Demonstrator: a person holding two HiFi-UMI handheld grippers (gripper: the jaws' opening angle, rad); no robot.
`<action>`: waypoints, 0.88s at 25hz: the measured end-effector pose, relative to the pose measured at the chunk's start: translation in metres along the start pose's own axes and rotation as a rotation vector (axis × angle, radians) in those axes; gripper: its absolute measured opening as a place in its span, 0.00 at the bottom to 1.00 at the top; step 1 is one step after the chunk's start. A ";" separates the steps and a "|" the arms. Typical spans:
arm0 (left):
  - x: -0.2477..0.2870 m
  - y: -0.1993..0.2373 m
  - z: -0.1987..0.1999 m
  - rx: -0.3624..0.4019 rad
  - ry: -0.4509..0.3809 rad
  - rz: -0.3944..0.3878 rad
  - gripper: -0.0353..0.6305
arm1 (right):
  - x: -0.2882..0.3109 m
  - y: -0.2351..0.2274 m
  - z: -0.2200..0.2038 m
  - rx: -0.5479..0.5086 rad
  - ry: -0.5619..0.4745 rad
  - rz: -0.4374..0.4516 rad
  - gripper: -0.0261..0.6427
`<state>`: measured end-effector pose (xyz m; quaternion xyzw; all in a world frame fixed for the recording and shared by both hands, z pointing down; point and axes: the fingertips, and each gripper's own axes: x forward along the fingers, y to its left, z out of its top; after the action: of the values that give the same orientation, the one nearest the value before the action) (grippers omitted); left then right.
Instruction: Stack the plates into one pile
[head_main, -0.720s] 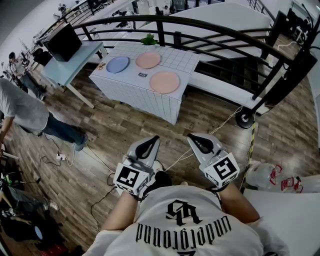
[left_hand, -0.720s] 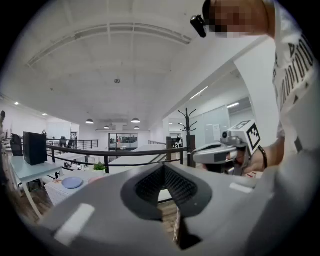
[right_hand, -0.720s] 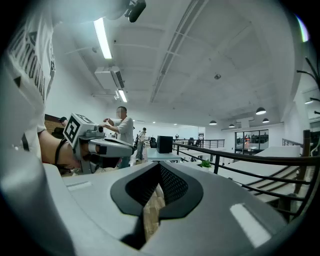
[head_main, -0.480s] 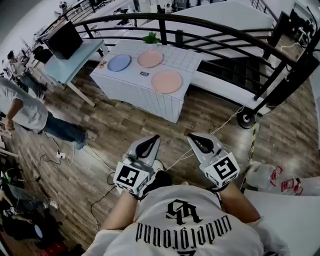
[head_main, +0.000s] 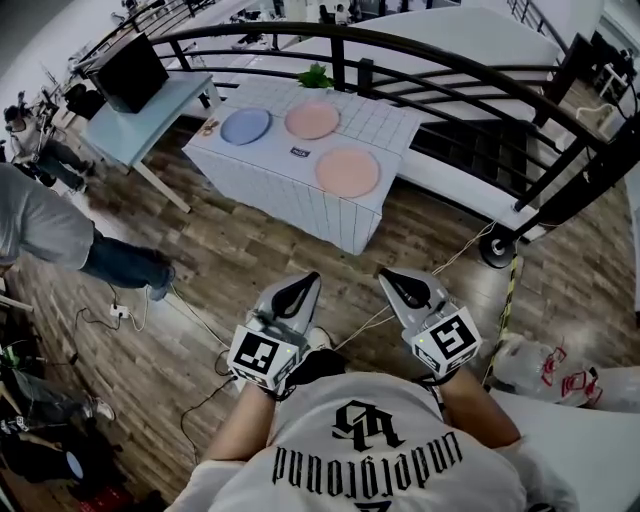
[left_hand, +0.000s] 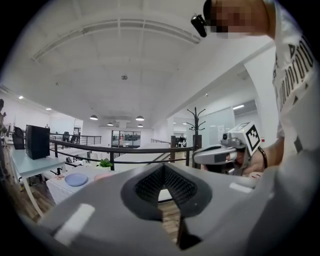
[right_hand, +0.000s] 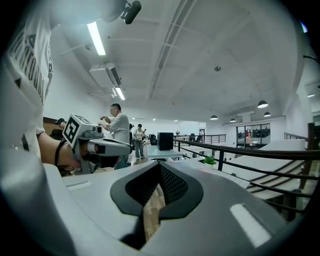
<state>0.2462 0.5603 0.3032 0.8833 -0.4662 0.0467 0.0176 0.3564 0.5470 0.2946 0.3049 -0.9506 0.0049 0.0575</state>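
Observation:
Three plates lie apart on a white tiled table (head_main: 270, 175) far ahead: a blue plate (head_main: 246, 126) at the left, a pink plate (head_main: 312, 120) behind the middle, and a larger peach plate (head_main: 348, 172) near the front right. I hold both grippers close to my body, well short of the table. My left gripper (head_main: 304, 280) is shut with nothing in it, and so is my right gripper (head_main: 390, 276). In the left gripper view the blue plate (left_hand: 76, 179) shows small beyond the shut jaws.
A black railing (head_main: 420, 55) curves behind the table. A light blue desk with a monitor (head_main: 128, 78) stands at the left, and a person (head_main: 50, 225) walks there. Cables (head_main: 190, 310) lie on the wood floor. A white tabletop (head_main: 590, 440) and plastic bag (head_main: 530, 362) sit at the lower right.
The table with the plates has slid a little right and nearer in the head view. The person at the left has shifted. Both grippers stay shut in the same place.

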 end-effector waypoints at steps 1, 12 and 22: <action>0.002 0.012 0.000 -0.002 -0.002 0.002 0.13 | 0.012 -0.002 0.000 0.000 0.002 0.002 0.04; 0.021 0.125 0.007 0.005 0.011 -0.053 0.13 | 0.138 -0.019 0.021 0.004 0.025 -0.013 0.04; 0.037 0.172 0.001 -0.016 0.037 -0.072 0.13 | 0.181 -0.040 0.014 0.042 0.058 -0.036 0.04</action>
<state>0.1246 0.4329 0.3033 0.8983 -0.4341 0.0586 0.0348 0.2320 0.4093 0.3000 0.3228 -0.9426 0.0326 0.0785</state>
